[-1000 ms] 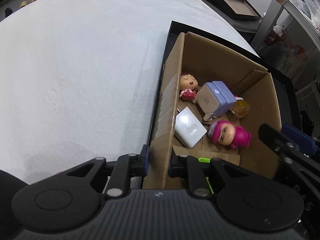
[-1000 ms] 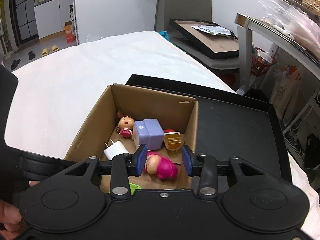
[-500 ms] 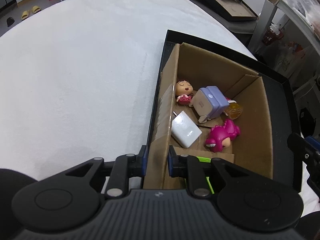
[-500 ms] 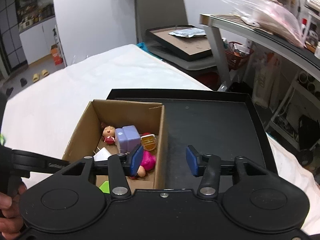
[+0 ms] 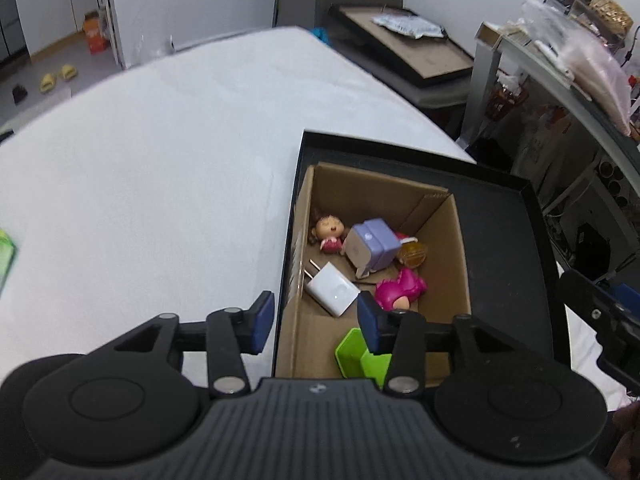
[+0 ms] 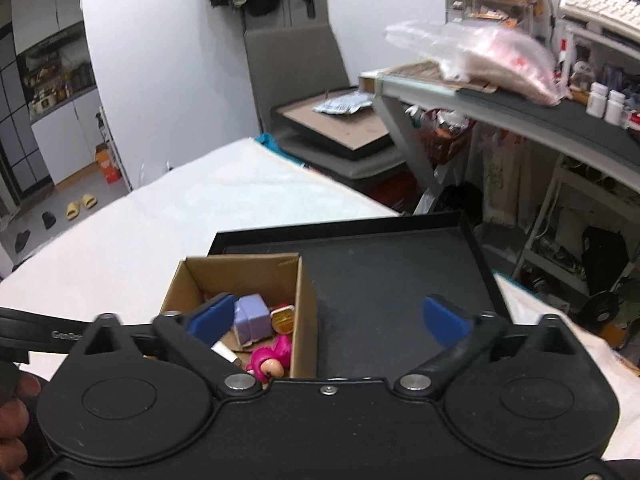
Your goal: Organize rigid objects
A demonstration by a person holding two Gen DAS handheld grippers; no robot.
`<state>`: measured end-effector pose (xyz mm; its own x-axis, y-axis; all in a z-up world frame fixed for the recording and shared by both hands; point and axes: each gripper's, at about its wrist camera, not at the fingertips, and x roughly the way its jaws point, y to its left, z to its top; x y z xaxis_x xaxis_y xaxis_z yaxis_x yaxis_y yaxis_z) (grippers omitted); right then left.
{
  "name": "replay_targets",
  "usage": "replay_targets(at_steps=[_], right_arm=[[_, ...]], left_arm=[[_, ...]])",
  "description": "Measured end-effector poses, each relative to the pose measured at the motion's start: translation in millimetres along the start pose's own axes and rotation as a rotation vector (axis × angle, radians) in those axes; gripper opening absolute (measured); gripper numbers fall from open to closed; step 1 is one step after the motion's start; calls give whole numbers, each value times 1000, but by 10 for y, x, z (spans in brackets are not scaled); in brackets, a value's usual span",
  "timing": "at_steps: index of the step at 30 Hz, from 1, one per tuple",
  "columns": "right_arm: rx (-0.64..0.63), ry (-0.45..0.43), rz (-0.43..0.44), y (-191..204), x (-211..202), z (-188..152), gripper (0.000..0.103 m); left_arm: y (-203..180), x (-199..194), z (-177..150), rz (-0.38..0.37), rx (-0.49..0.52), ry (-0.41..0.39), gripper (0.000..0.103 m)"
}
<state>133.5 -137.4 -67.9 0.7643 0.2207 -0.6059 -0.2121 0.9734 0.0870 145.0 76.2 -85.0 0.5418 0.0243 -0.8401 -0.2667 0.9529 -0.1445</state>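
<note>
Cardboard box (image 5: 440, 240) lay just ahead of the left gripper (image 5: 316, 322), jaws spread and empty; white charger (image 5: 332, 294), purple cube (image 5: 372, 250), pink doll (image 5: 400, 290) inside, green item (image 5: 356, 354) part-hidden. Right gripper (image 6: 328, 318) gaped empty above black tray (image 6: 400, 280), its finger (image 6: 212, 316) masking box contents.

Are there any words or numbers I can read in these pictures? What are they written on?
"GenRob": white letters, cut off behind the right gripper, on the black arm of the left gripper, seen by the right camera.
Small pale logo on the left gripper's ribbed body: too small to read.
Orange box on the floor: print too blurred to read.
White bottles on the shelf: labels too small to read.
Cardboard box and its toys: no words visible.
</note>
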Motion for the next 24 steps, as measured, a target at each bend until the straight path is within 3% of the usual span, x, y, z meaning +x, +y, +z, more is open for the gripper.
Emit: replay_targets(at_steps=[5, 13, 20, 24], right_arm=[[26, -11, -7, -111, -180, 41, 103], [99, -31, 15, -294, -467, 9, 103], [137, -56, -30, -457, -687, -59, 103], [176, -57, -8, -572, -789, -123, 103]], left_arm=[[-65, -310, -32, 17, 19, -60, 71], [-157, -711, -145, 18, 33, -121, 81], [-289, -960, -255, 8, 70, -164, 83], [-322, -994, -357, 0, 80, -150, 83]])
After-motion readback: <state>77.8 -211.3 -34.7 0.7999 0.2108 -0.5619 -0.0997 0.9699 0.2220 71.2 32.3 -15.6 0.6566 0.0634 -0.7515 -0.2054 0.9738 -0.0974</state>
